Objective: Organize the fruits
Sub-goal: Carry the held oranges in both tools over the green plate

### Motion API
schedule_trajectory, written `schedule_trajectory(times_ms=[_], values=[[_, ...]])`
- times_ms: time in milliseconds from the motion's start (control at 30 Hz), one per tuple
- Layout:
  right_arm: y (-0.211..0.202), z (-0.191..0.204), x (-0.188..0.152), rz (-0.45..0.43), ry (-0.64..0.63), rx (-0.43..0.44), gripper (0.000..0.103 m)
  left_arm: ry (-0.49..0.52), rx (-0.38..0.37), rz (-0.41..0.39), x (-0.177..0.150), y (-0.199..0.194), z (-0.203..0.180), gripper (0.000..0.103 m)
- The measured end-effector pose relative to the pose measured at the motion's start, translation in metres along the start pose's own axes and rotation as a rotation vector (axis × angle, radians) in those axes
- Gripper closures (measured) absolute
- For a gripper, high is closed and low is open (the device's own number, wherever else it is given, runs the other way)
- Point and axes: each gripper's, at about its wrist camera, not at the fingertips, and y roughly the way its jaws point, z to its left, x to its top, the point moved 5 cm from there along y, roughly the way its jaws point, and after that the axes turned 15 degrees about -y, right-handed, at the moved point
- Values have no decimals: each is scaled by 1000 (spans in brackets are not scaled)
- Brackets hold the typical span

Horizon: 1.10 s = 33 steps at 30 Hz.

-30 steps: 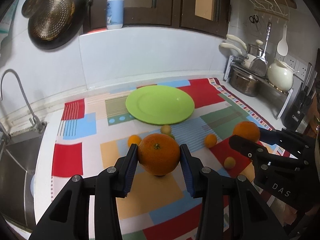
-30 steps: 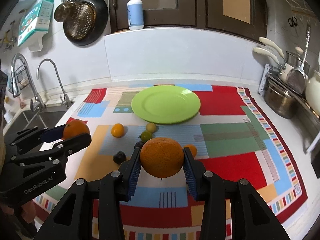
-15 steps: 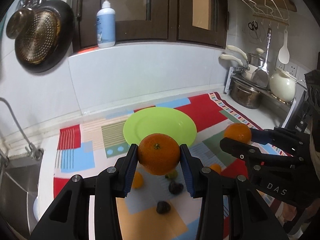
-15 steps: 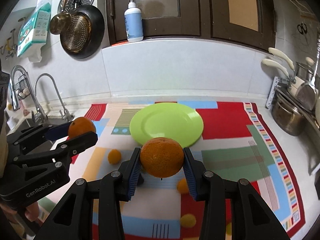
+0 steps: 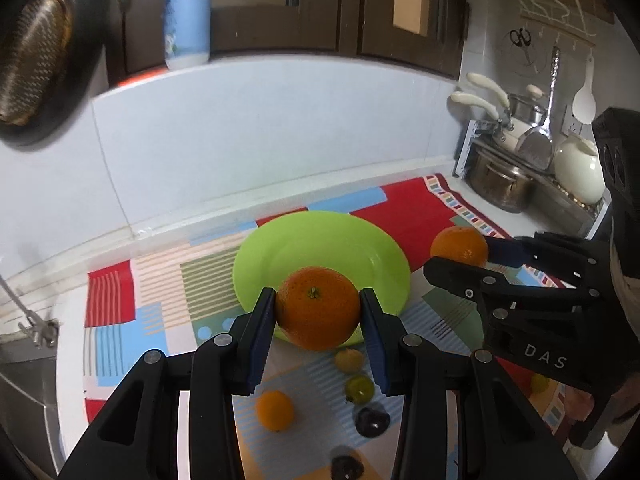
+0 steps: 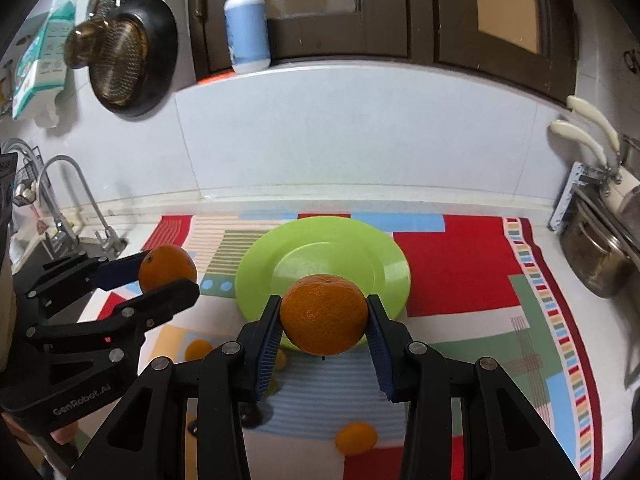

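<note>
My left gripper (image 5: 318, 314) is shut on a large orange (image 5: 318, 308), held in the air at the near rim of the green plate (image 5: 320, 240). My right gripper (image 6: 323, 318) is shut on a second large orange (image 6: 323, 314), also above the plate's (image 6: 320, 248) near edge. Each gripper shows in the other's view: the right one (image 5: 460, 258) with its orange (image 5: 459, 246), the left one (image 6: 170, 276) with its orange (image 6: 167, 266). On the patterned mat below lie small fruits: an orange one (image 5: 274, 410), a yellow one (image 5: 349, 360), a green one (image 5: 359, 389) and two dark ones (image 5: 372, 422).
The colourful mat (image 6: 460, 256) covers the counter. A sink with a tap (image 6: 76, 196) lies to the left. Pots and utensils on a rack (image 5: 520, 168) stand at the right. A lotion bottle (image 6: 246, 20) sits on the ledge behind, a pan (image 6: 128, 60) hangs on the wall.
Both grippers have carried their oranges forward over the mat, from above the small fruits to the near edge of the green plate. The grips have not changed.
</note>
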Motion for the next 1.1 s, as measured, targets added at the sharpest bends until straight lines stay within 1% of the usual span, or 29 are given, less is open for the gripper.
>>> schedule_trajectory(times_ms=[200, 500, 633, 833, 967, 1100], values=[[36, -6, 8, 55, -39, 20, 61, 1, 8, 49, 8, 33, 8, 62], [90, -16, 4, 162, -48, 78, 61, 4, 14, 134, 8, 78, 18, 62], [106, -20, 1, 198, -48, 88, 61, -1, 19, 169, 8, 95, 21, 62], [129, -24, -6, 256, -34, 132, 61, 9, 25, 210, 5, 114, 20, 62], [138, -25, -10, 278, -28, 146, 61, 12, 24, 236, 2, 124, 21, 62], [144, -26, -11, 286, -29, 142, 61, 13, 29, 245, 1, 129, 23, 61]])
